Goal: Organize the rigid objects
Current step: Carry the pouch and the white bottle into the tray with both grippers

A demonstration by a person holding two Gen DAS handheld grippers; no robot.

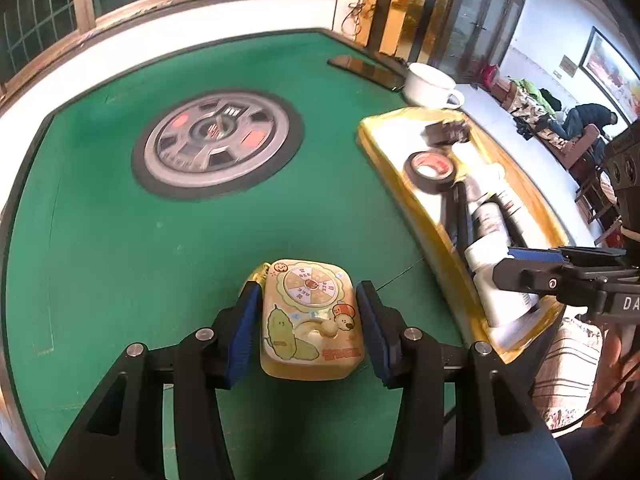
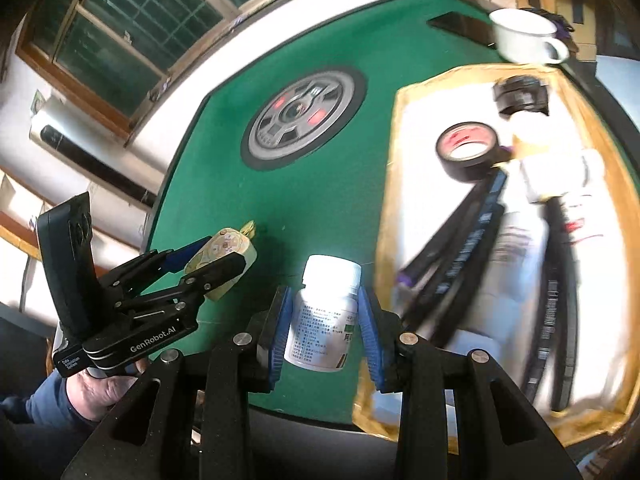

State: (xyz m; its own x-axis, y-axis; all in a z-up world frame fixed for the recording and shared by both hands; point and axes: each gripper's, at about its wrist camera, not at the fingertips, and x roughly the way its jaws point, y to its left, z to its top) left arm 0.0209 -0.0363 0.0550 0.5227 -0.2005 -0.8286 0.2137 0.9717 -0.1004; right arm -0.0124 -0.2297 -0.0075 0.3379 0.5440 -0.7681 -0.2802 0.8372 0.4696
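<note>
A yellow cartoon-printed toy box (image 1: 311, 320) lies on the green felt table (image 1: 120, 260). My left gripper (image 1: 310, 330) straddles it, pads on both sides with small gaps; it also shows in the right wrist view (image 2: 208, 264) around the box (image 2: 224, 258). My right gripper (image 2: 324, 320) is shut on a white pill bottle (image 2: 326, 312), held upright over the table beside the yellow tray (image 2: 394, 128). In the left wrist view the right gripper (image 1: 520, 268) reaches over the tray (image 1: 384, 152).
The tray holds a black tape roll (image 2: 468, 148), black straps (image 2: 476, 216), white bottles (image 2: 520, 248) and a dark block (image 2: 520, 96). A white mug (image 2: 524, 36) and a dark phone (image 2: 460, 24) sit at the far table edge. A round hub (image 1: 218, 142) marks the table centre.
</note>
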